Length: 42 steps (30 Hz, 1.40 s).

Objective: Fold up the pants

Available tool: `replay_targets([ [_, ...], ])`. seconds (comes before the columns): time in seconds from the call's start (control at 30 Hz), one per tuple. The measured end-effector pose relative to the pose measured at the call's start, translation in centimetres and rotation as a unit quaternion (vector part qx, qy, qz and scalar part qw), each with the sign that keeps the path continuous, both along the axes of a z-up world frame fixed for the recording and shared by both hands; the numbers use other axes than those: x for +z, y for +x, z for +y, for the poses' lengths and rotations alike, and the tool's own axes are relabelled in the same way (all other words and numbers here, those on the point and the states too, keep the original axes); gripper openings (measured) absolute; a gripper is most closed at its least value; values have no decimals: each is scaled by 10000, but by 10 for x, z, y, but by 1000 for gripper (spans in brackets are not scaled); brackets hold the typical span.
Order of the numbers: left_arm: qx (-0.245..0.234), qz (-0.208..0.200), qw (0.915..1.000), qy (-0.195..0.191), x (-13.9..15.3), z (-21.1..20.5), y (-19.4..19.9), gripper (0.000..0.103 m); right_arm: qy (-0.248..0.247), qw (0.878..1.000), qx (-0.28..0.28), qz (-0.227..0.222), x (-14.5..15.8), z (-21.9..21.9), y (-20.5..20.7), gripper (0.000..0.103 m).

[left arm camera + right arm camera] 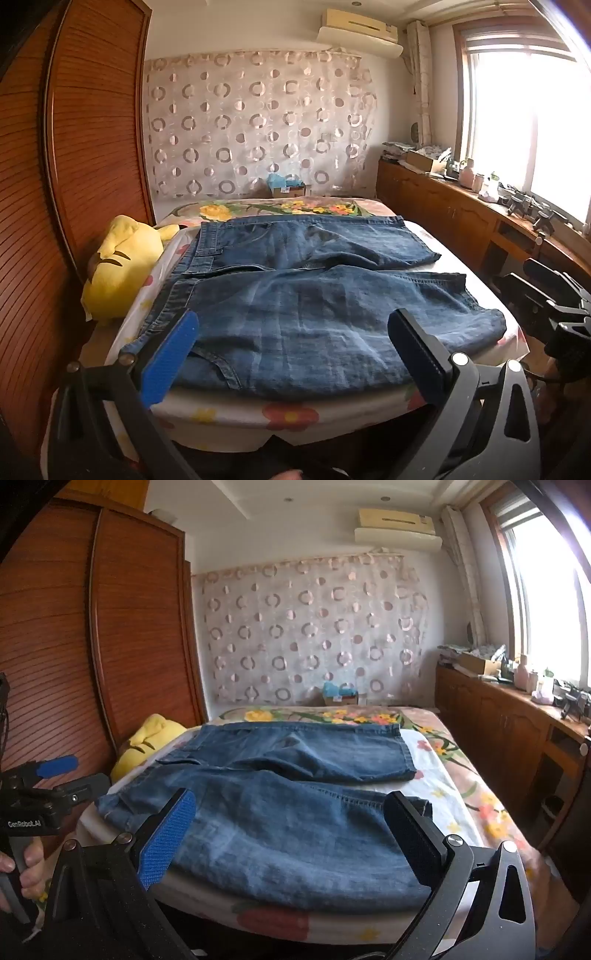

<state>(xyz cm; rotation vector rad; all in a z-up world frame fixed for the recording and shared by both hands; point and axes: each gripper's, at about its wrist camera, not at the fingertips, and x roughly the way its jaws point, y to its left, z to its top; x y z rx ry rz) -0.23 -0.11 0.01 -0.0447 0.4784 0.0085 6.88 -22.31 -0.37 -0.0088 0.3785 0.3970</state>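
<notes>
Left wrist view: I hold the left gripper [291, 354] low at the near edge of the bed [291, 417], its blue and black fingers spread wide and released, nothing between them. Right wrist view: the right gripper [291, 834] sits in the same low pose at the near edge, toward the near right corner, fingers likewise spread and grasping nothing; the left gripper's body and the hand [26, 864] that carries it appear at that view's left margin.

The pants [306, 291], blue denim shorts, lie flat and unfolded on the bed, waistband toward the left edge, both legs running toward the right edge. The near leg reaches the near edge, where its hem is slightly bunched; the far leg lies parallel beyond it. A yellow plush toy [118, 266] rests at the left edge, just beside the waistband.
</notes>
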Motion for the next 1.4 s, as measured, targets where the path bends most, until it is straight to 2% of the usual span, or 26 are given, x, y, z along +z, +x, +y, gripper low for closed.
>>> replay_targets([
  [0.2,22,138,9999,-39,0,-1,2,103,-53,10000,-4,-56,0,1,-1,103],
  [1.4,29,126,9999,-20,2,1,2,103,-63,10000,-19,-26,-1,1,0,103],
])
